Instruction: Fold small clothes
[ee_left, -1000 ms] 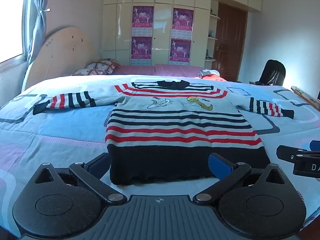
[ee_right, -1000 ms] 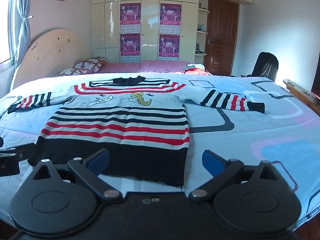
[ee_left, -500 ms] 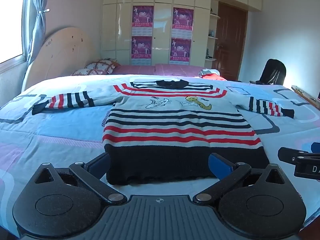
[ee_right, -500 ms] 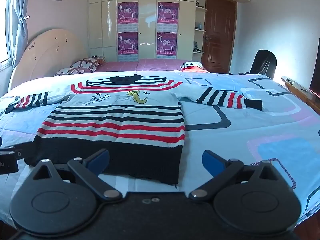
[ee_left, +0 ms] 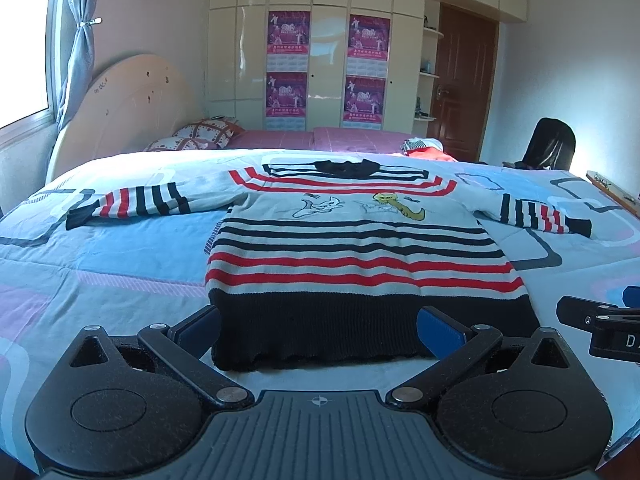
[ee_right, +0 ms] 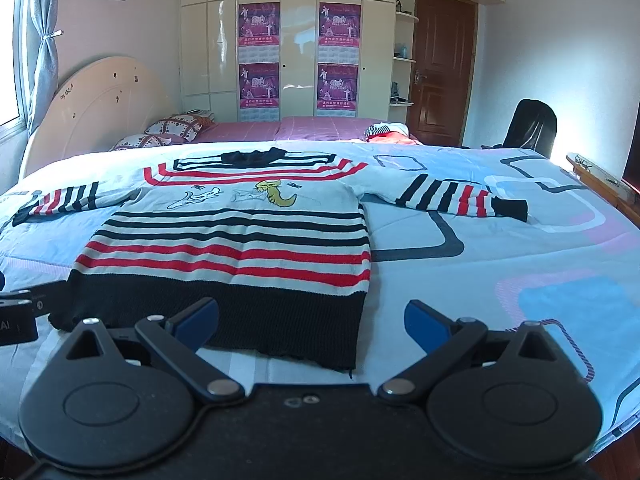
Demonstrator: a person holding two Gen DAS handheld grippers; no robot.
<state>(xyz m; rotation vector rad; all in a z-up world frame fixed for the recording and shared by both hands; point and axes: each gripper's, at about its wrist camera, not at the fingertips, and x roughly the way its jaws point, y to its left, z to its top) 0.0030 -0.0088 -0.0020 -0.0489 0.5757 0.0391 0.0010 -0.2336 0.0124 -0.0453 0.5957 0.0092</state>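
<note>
A small striped sweater [ee_left: 352, 256] lies flat, face up, on the bed, with sleeves spread out, black hem nearest me and a cartoon print on the chest. It also shows in the right wrist view [ee_right: 236, 240]. My left gripper [ee_left: 318, 330] is open and empty, just above the hem's left half. My right gripper [ee_right: 312, 322] is open and empty, over the hem's right corner. The right gripper's edge shows in the left wrist view [ee_left: 600, 328].
The bed has a light blue patterned quilt [ee_left: 100, 264]. Pillows [ee_left: 200, 136] and a headboard [ee_left: 124, 112] are at the far left. A pile of clothes [ee_left: 424, 148] lies at the back. A dark chair [ee_left: 548, 148] and a door [ee_left: 460, 80] stand at the right.
Both grippers have shifted slightly to the right and closer along the hem; the sweater sits a little further left in both views. The jaws stay open.
</note>
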